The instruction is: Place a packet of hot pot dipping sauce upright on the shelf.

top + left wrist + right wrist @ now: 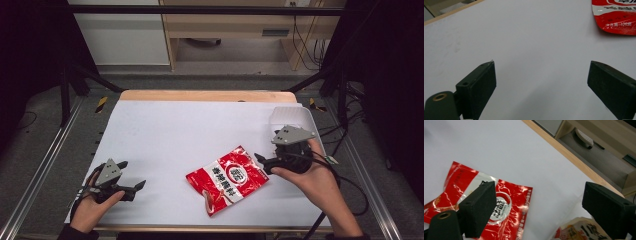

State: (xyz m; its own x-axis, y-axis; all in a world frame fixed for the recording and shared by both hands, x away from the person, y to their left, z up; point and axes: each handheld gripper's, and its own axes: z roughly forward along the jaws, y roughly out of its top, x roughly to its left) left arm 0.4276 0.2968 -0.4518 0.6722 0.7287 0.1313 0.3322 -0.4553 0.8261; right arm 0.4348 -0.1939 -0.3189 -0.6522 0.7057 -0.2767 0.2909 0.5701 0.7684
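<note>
High view: crinkled red-and-white packet (227,179) lying flat

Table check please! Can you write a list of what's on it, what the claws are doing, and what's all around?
Surface: white table, wooden far edge.
Job's things: red and white packet lying flat near the middle.
Clutter: clear tub at right edge; another printed packet by the right claw.
Grippers: left claw open over bare table; right claw open beside the red packet, nothing between its jaws.
Cables: black cable trailing from right claw.
Surroundings: wooden cabinet beyond, grey floor, black frame.
</note>
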